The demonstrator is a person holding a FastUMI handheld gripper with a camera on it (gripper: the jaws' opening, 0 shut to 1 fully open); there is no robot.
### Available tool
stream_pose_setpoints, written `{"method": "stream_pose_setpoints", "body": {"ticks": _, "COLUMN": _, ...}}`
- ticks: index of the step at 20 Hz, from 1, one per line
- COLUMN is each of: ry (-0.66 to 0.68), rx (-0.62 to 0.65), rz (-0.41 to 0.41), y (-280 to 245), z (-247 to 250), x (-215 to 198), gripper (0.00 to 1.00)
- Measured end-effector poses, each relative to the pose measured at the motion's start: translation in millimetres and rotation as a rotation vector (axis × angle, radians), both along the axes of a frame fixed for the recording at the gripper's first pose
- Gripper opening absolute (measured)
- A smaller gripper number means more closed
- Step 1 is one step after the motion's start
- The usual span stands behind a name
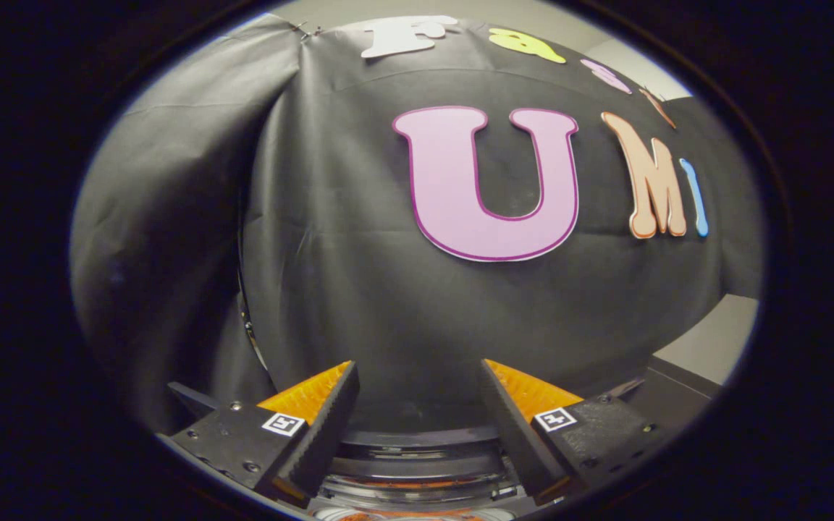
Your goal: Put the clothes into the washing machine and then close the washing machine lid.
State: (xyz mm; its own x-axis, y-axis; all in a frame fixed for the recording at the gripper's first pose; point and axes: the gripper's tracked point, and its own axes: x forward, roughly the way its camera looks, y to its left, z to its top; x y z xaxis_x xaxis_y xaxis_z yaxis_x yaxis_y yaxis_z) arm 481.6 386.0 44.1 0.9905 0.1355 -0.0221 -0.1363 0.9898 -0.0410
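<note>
My gripper is open, its two fingers spread wide with nothing between them. Low between the fingers, right under them, lies the round top of the washing machine, seen as a dark curved rim with clear, shiny rings below it. A thin orange streak shows within those rings. I cannot tell whether it is cloth or a reflection. Whether the lid is up or down cannot be made out from this angle.
The booth's black cloth wall hangs close ahead, folding round on the left. A pale grey wall shows at the right, with a dark flat edge below it beside the right finger.
</note>
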Motion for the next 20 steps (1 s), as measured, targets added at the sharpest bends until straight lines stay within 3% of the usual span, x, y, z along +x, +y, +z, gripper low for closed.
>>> {"method": "stream_pose_setpoints", "body": {"ticks": 20, "ry": -0.011, "rx": -0.01, "rz": 0.033, "y": -10.0, "z": -3.9, "x": -44.7, "gripper": 0.99}}
